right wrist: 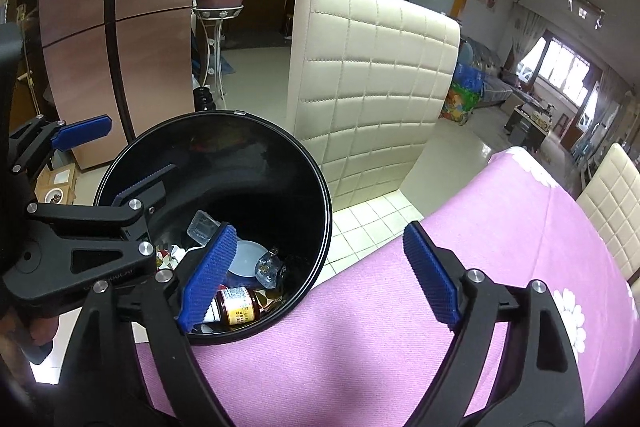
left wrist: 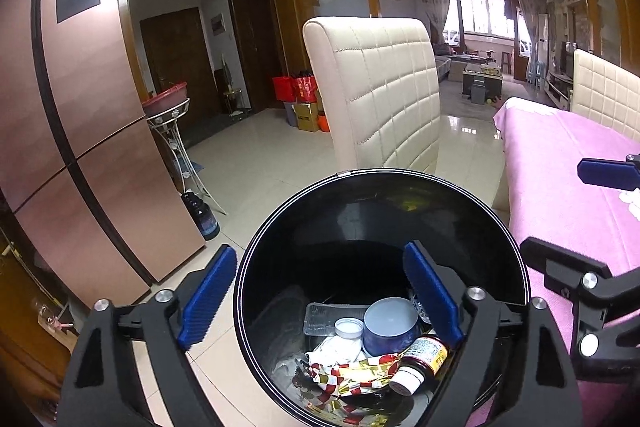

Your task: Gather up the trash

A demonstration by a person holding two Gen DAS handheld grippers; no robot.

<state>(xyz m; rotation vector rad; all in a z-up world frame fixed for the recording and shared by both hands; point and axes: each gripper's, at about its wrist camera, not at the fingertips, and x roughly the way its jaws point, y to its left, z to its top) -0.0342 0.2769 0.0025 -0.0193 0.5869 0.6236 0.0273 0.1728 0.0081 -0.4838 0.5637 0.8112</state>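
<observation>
A: Entry, bin position. The black trash bin stands on the tiled floor right against the edge of the surface with the pink cloth, its rim roughly level with the cloth. Probable reason: anything lifted off the cloth only has to cross the edge to drop in.

B: Contents?

A: Already several items at the bottom: a brown pill bottle lying on its side, a blue-and-white cup, a small white lid, a clear plastic tray and a crumpled red, white and gold wrapper. Judged: collection well along.

B: Left gripper?

A: Held directly over the bin mouth, jaws spread wide, nothing between them. One blue pad sits outside the rim, the other over the opening. That pose suits a release point above the bin, not a grasp.

B: Right gripper?

A: Also spread wide and empty, straddling the line where the bin rim meets the cloth. The part of the cloth in its view carries no loose trash; the rest is out of frame.

B: Hazard?

A: The cream chair stands just behind the bin, so room to swing is limited on that side.
</observation>
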